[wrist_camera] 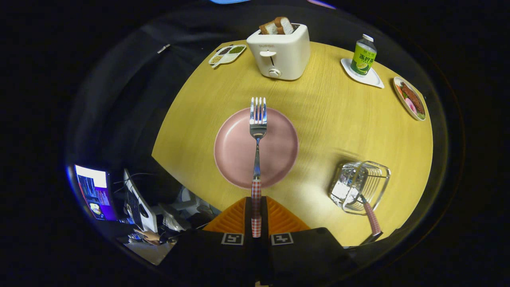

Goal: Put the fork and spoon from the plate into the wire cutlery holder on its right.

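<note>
The tabletop (318, 103) carries everything; at its far side stand a toaster (281, 54) with bread in it, a small divided tray (227, 54), a bottle (363, 56) on a white coaster and a dish of food (410, 99); nearer lies the pink plate (239, 147), bare of cutlery; to its right sits the wire cutlery holder (360, 185), with a checked handle, likely the spoon (371, 218), already leaning out of it, though the bowl end is lost among the wires and I cannot be sure. The tool (256, 215) is clenched on the checked handle of the fork (258, 119), both fingers pressing it, tines pointing ahead above the plate. By my judgement the fork is lifted and the carry is the step in hand; the next move calls for swinging right over the holder, tipping the fork to stand, and lowering it clear of the other handle before letting go.
</note>
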